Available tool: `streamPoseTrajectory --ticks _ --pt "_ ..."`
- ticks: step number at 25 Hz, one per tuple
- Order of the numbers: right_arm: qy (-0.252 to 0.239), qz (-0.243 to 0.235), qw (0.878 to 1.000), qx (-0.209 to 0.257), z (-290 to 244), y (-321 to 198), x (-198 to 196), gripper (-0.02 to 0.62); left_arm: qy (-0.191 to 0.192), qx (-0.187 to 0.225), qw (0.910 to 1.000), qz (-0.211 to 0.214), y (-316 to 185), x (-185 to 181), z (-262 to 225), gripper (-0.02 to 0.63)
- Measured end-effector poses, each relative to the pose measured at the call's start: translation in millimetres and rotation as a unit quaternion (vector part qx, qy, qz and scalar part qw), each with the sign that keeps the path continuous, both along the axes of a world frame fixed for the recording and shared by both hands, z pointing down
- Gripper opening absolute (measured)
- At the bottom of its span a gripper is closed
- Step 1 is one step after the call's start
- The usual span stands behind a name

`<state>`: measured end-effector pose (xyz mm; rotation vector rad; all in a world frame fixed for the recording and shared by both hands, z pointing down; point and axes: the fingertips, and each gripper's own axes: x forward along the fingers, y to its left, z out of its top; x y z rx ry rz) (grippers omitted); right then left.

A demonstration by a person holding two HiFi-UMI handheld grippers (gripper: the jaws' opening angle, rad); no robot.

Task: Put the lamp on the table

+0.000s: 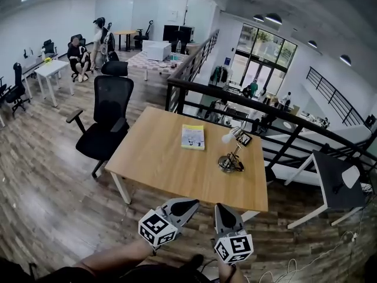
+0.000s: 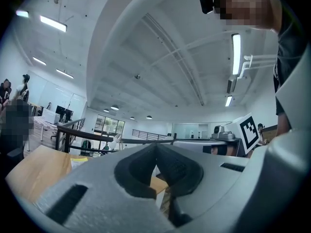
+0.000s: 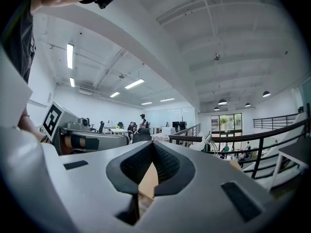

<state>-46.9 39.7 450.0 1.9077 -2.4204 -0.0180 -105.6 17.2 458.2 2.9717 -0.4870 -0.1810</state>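
A small desk lamp [image 1: 231, 152] with a white head and a dark round base stands upright on the wooden table [image 1: 159, 164], toward its right side. Both grippers are held low in front of the table's near edge, well short of the lamp. My left gripper [image 1: 189, 204] points up toward the table, its jaws closed together with nothing between them. Beside it my right gripper [image 1: 220, 209] is also shut and holds nothing. In the right gripper view the lamp's white head [image 3: 208, 140] shows beyond the closed jaws of my right gripper [image 3: 153, 149]. The left gripper view shows my left gripper [image 2: 156, 152] closed.
A yellow and white book [image 1: 192, 137] lies on the table left of the lamp. A black office chair [image 1: 109, 119] stands at the table's left end. A black railing [image 1: 265, 114] runs behind the table. A dark-topped desk [image 1: 333, 178] stands to the right. People [image 1: 79, 55] are at the far back left.
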Motion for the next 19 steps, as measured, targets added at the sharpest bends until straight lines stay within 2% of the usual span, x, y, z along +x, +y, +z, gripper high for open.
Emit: streamPoseTrajectory --ticks 8,19 --pt "-0.001 0.013 1.0 0.007 -8.3 15.9 -15.3 0.015 0.003 0.002 0.9999 0.011 12.9 -13.5 -2.3 0.008" --pt "-0.001 0.03 1.0 0.01 -10.5 26.8 -7.0 0.015 0.003 0.0 0.9995 0.032 21.8 -1.6 -0.8 0.008"
